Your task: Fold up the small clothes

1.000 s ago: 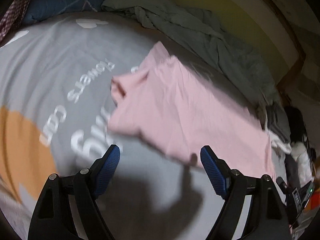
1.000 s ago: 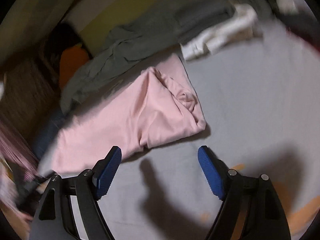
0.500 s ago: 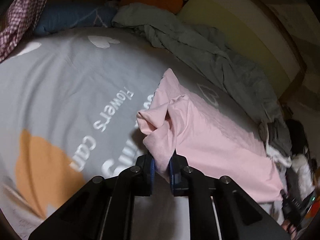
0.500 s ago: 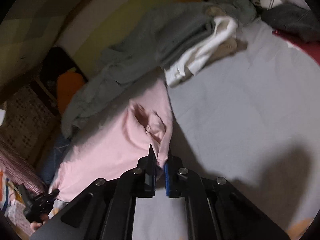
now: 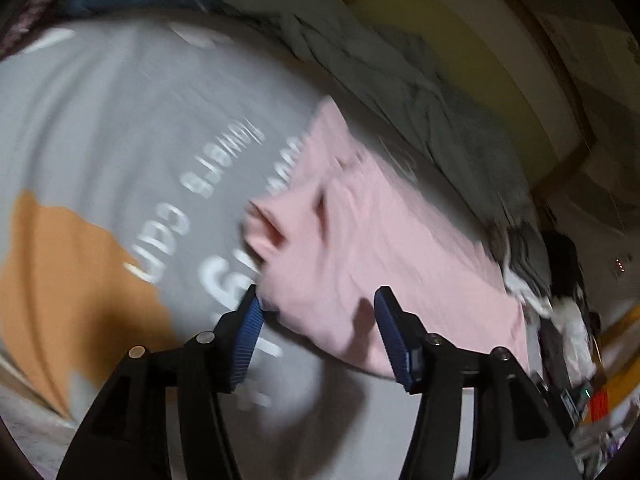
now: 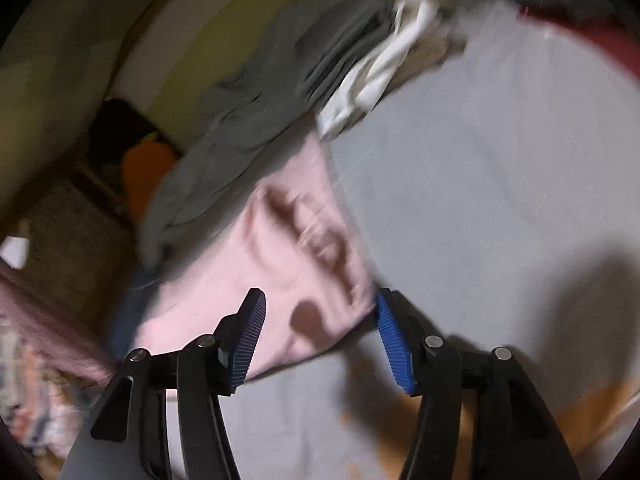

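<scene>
Both tongs, left (image 5: 316, 312) and right (image 6: 318, 312), tilt down over the bed (image 5: 120, 128), jaws just reopened, pink garment (image 5: 380, 248) released between them.

I see the soft pale-pink cotton garment (image 5: 360, 248), folded lengthwise into a long band w/ bunched, creased ends, lying flat on the bed, its far edge touching a rumpled grey cloth pile.

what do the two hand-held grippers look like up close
Both match. The left hand-held gripper and the right hand-held gripper each have two matte black angular fingers. Each finger carries a ribbed blue pad on its inner face and two round silver screw heads on top. No cables, markings, hands or sleeves show in either view.
</scene>
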A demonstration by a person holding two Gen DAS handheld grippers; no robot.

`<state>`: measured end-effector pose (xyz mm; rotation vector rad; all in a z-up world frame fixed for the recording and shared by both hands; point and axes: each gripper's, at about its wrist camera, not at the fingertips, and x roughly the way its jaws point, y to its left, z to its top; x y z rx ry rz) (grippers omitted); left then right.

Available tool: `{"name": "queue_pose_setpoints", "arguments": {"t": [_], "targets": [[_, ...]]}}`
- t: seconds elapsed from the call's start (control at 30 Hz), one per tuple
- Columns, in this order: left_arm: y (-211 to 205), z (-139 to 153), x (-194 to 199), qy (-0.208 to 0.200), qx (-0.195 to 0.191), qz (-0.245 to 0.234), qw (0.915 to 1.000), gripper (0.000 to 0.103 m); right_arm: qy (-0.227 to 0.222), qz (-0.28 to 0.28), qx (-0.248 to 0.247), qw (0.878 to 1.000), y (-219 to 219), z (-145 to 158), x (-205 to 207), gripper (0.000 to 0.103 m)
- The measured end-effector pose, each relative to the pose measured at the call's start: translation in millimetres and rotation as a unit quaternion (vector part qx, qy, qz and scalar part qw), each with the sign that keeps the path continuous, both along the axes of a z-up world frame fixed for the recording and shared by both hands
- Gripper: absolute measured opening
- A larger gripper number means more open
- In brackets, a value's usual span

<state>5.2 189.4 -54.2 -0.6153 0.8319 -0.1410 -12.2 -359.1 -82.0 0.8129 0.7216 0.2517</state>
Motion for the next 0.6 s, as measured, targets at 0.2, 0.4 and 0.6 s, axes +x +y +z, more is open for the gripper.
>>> {"name": "queue_pose_setpoints", "arguments": {"t": [0.2, 0.4, 0.6], "targets": [[-18.3, 13.1, -3.1, -0.023, 0.044, -0.008, 0.9987, 0.013, 0.008, 0.023, -0.055, 0.998, 23.9, 0.0, 14.6, 0.003], [-3.2, 52.3, -41.3, -0.063, 0.004, 0.0, 0.998, 0.012, -0.068, 0.003, -0.038, 0.997, 22.7, 41.0, -35.9, 0.001], [-6.7, 103.7, -44.2, -0.109, 0.013, 0.029, 0.9936, 0.012, -0.134, -0.006, -0.07, 0.989, 37.6, 97.9, -77.2, 0.001]]}}
